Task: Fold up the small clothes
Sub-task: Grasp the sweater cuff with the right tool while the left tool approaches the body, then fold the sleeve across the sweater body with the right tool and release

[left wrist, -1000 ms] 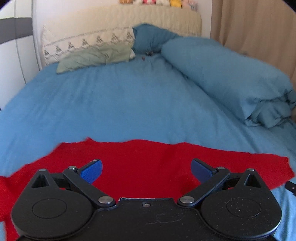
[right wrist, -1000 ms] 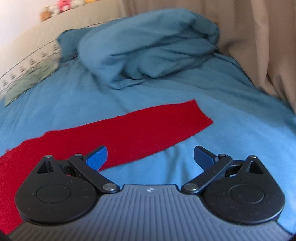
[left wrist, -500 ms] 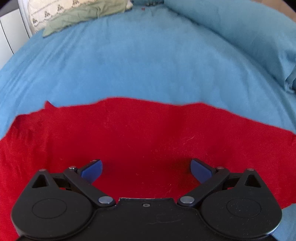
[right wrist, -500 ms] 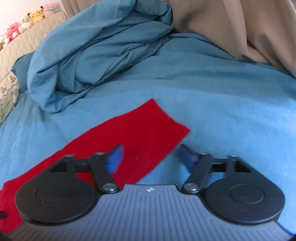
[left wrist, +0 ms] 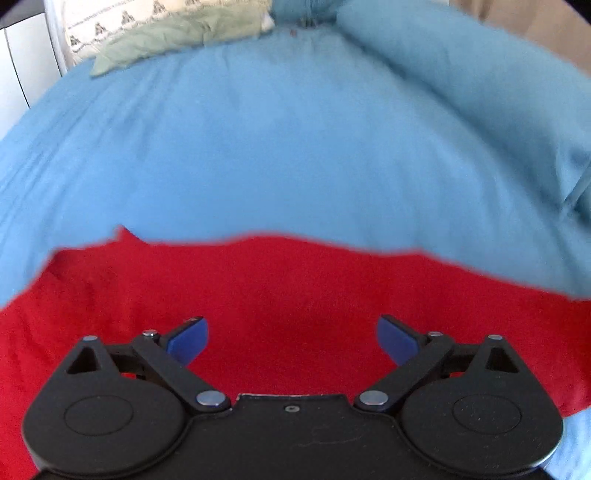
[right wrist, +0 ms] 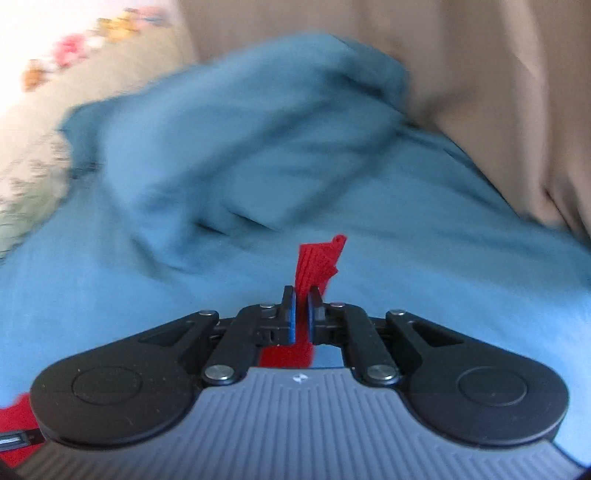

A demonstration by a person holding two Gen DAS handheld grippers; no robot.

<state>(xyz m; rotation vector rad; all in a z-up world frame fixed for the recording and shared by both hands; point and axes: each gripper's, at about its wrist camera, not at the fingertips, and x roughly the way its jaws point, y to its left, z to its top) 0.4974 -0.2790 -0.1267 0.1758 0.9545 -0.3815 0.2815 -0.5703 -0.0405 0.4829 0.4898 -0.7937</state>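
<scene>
A red cloth [left wrist: 280, 291] lies flat on the blue bed sheet [left wrist: 280, 147], filling the lower part of the left wrist view. My left gripper [left wrist: 292, 338] hangs open just above the cloth, holding nothing. My right gripper [right wrist: 302, 314] is shut on the end of the red cloth [right wrist: 317, 264], which sticks up bunched between the blue pads. More red cloth shows at the lower left of the right wrist view [right wrist: 18, 417].
A rolled blue duvet [right wrist: 236, 147] lies along the right side of the bed and also shows in the left wrist view [left wrist: 480, 81]. A green pillow [left wrist: 177, 33] lies at the headboard. A beige curtain [right wrist: 480, 92] hangs to the right.
My right gripper has closed on the cloth's right end and lifted it. My left gripper stays open over the cloth, with the view shifted slightly.
</scene>
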